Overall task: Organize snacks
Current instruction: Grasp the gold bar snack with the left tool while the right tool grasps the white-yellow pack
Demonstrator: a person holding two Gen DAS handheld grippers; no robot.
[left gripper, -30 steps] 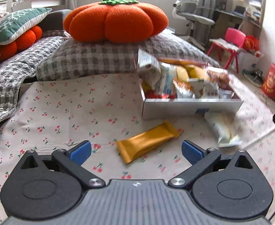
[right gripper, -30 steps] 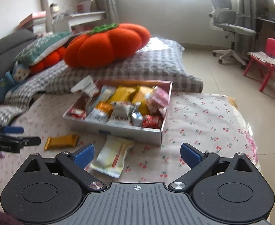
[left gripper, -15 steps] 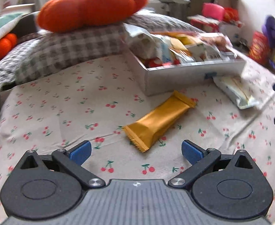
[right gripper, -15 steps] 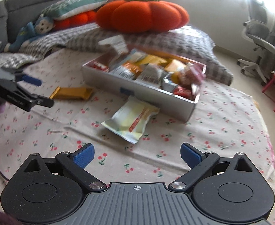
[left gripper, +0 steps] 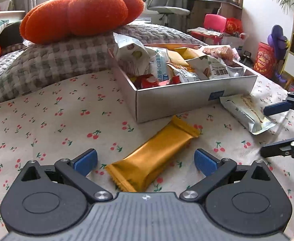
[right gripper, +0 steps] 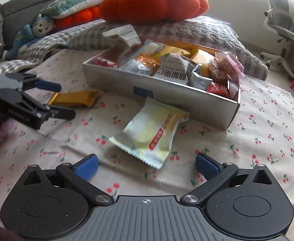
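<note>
A yellow snack bar (left gripper: 153, 156) lies on the cherry-print cloth, its near end between the open fingers of my left gripper (left gripper: 145, 161). It also shows in the right wrist view (right gripper: 74, 98), with the left gripper (right gripper: 61, 99) around it. A pale yellow-white snack packet (right gripper: 151, 132) lies in front of the silver box (right gripper: 163, 94), just ahead of my open right gripper (right gripper: 146, 166). The same packet (left gripper: 245, 112) shows in the left wrist view, next to the right gripper (left gripper: 267, 130). The box (left gripper: 187, 98) is full of several snack packets.
An orange pumpkin cushion (left gripper: 82, 14) sits on grey checked pillows (left gripper: 52, 60) behind the box. A blue plush toy (right gripper: 32, 32) and more cushions lie at the far left. An office chair (right gripper: 283, 30) and a pink chair (left gripper: 215, 23) stand on the floor beyond.
Both grippers have come lower and closer to the cloth. The left one has closed in on the yellow bar, the right one on the pale packet. Both stay open.
</note>
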